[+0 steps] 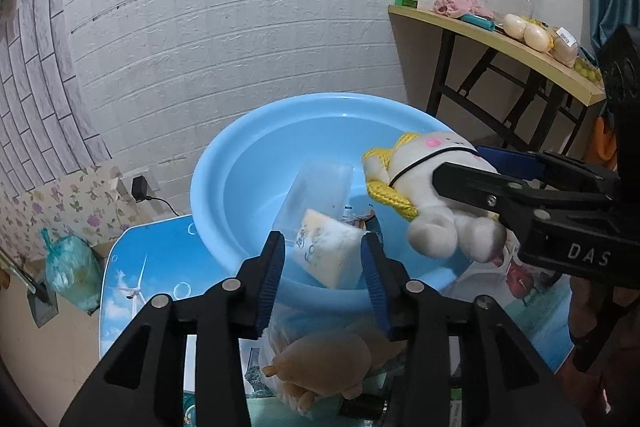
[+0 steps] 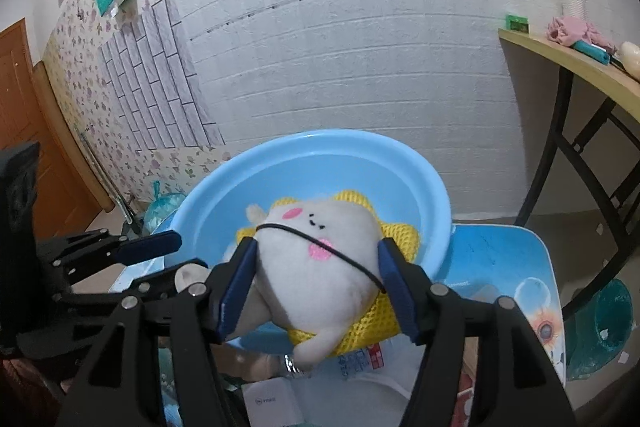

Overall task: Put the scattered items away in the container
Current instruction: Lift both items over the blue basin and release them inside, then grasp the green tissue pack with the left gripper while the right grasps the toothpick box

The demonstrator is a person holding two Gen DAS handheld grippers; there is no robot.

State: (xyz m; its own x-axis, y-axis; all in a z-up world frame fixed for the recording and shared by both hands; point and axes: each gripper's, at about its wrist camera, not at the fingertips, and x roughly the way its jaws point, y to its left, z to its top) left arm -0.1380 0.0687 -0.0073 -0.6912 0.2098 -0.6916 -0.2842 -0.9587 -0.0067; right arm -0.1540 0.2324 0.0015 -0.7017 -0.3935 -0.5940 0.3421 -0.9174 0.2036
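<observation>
Where the basin sits: the blue basin [image 1: 224, 163] fills the lower centre of both views, standing on a small table [image 1: 160, 259] with a sky-and-windmill print.
Left gripper: the left gripper [image 1: 320, 247] hangs over the near rim with its jaws parted, gripping nothing; the blue pads [image 1: 272, 267] stand apart.
Yellow packet: a pale yellow packet [image 1: 332, 263] with handwriting on it lies inside the basin against the near wall and shows in the gap between the left jaws (whether the right-hand pad brushes its edge I cannot tell).
Clear box: a see-through plastic box [image 1: 316, 187] lies tilted in the basin, just behind the packet.
Right gripper: the right gripper [image 2: 316, 247] is clamped on the white plush toy, one pad on each flank.
White plush toy: the white plush toy [image 2: 320, 267], with pink cheeks, a black cord across its face and yellow netting at its back, hangs above the basin, at centre right of the left wrist view.
Tan plush: a tan plush toy [image 1: 320, 367] lies on the table outside the basin, at the bottom centre under the left gripper.
Background: a wooden side table [image 1: 500, 39] with clutter on it stands at upper right, against the white brick wall.
</observation>
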